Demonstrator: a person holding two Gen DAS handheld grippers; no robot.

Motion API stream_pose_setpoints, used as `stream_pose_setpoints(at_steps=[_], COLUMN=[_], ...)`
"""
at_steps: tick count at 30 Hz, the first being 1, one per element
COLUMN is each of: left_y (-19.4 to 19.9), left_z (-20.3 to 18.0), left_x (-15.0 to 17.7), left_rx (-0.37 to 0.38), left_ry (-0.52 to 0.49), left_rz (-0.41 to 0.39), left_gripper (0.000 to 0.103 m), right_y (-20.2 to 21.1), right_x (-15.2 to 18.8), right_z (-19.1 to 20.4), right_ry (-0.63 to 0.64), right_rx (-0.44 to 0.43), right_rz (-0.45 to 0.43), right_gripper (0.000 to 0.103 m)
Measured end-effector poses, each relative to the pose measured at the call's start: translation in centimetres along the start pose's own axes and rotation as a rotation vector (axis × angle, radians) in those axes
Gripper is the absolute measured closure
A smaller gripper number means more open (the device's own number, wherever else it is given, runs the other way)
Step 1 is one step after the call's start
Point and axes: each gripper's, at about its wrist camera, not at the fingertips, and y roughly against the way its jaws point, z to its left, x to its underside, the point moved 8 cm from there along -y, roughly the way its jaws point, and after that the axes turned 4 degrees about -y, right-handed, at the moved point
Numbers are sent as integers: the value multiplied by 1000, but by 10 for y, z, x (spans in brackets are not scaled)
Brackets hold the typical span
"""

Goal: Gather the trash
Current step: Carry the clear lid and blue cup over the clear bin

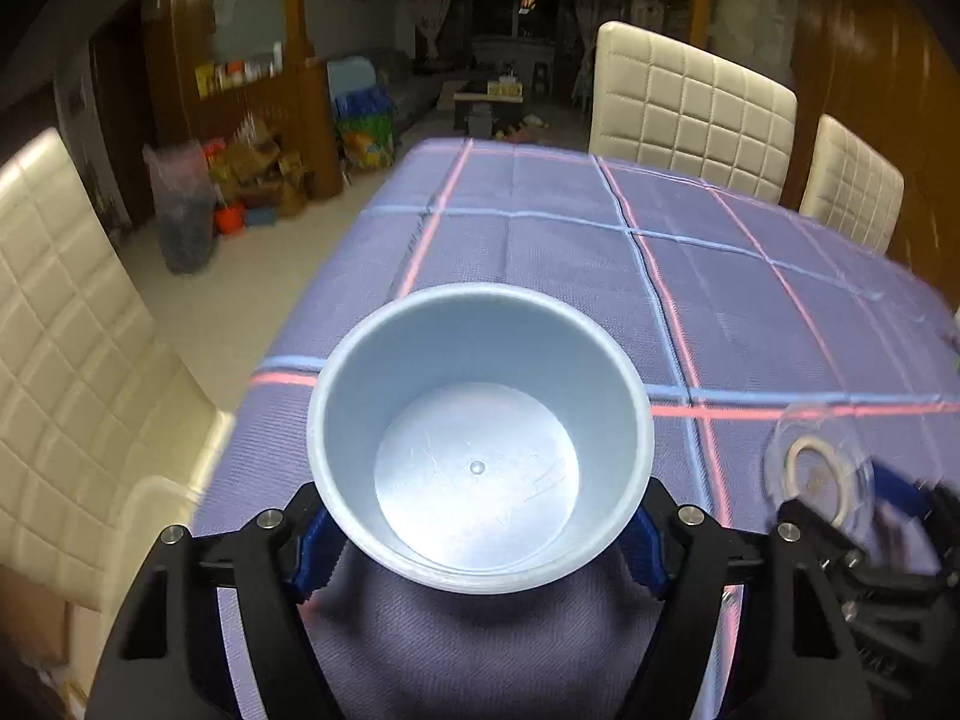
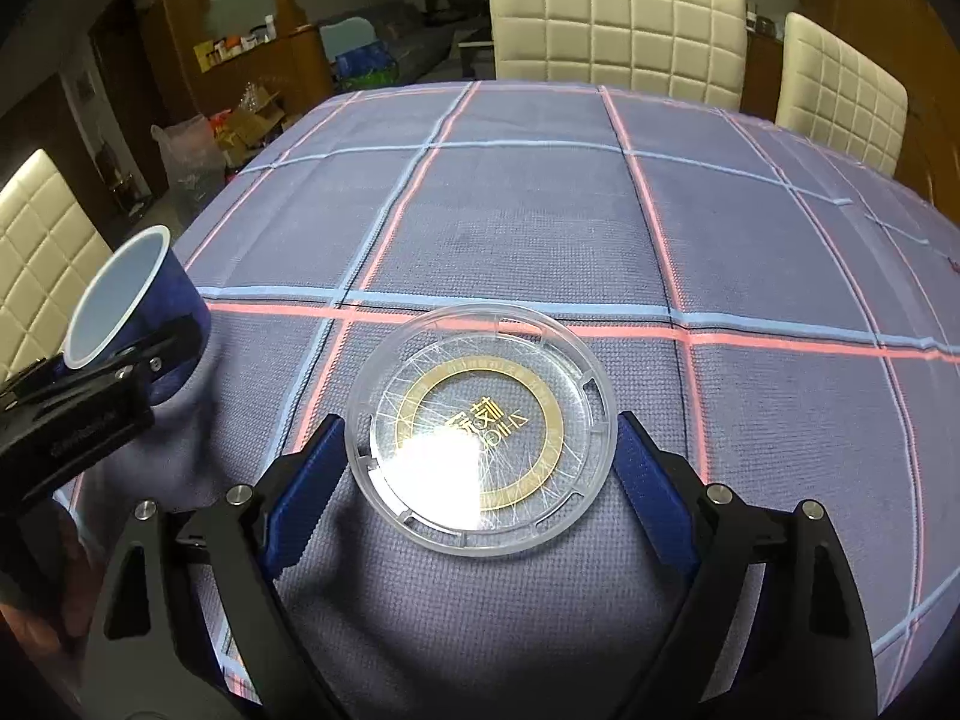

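My left gripper (image 1: pixel 480 546) is shut on a blue paper cup (image 1: pixel 480 438) with a white inside, gripped by its sides and tipped so its empty inside faces the camera. The cup (image 2: pixel 129 294) also shows at the left of the right wrist view, held above the tablecloth. My right gripper (image 2: pixel 480 468) is shut on a clear round plastic lid (image 2: pixel 480 432) with a gold ring and gold lettering, held by its rim between the blue pads (image 2: pixel 645 474). The lid (image 1: pixel 819 474) also shows at the right of the left wrist view.
The table (image 2: pixel 540 222) carries a purple cloth with pink and light-blue lines. Cream quilted chairs (image 2: pixel 612 18) stand along its far side and one (image 1: pixel 72 348) at the left. Boxes and a bagged bin (image 1: pixel 183 210) stand on the floor at the far left.
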Motion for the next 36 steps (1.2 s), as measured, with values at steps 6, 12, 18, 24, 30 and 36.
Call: stream_pose_setpoints(at_steps=[6, 12, 18, 24, 30, 36], left_y=[35, 58, 74, 95, 115, 131], left_z=[-1, 9, 39, 73, 115, 150], left_x=[-6, -1, 15, 31, 50, 71], left_rx=[-32, -75, -121, -163, -224, -282], left_ry=[-40, -90, -54, -9, 43, 87], left_rz=[-85, -134, -138, -143, -139, -135], left_gripper=[31, 31, 31, 31, 31, 31], right_y=[22, 37, 46, 60, 70, 81], right_x=[0, 3, 5, 14, 28, 40], right_z=[23, 46, 57, 81, 119, 168], right_ry=[90, 161, 163, 233, 310, 383], right_rx=[-2, -15, -44, -45, -78, -133], right_rz=[-95, -154, -171, -205, -212, -213], right_gripper=[16, 16, 16, 16, 16, 16])
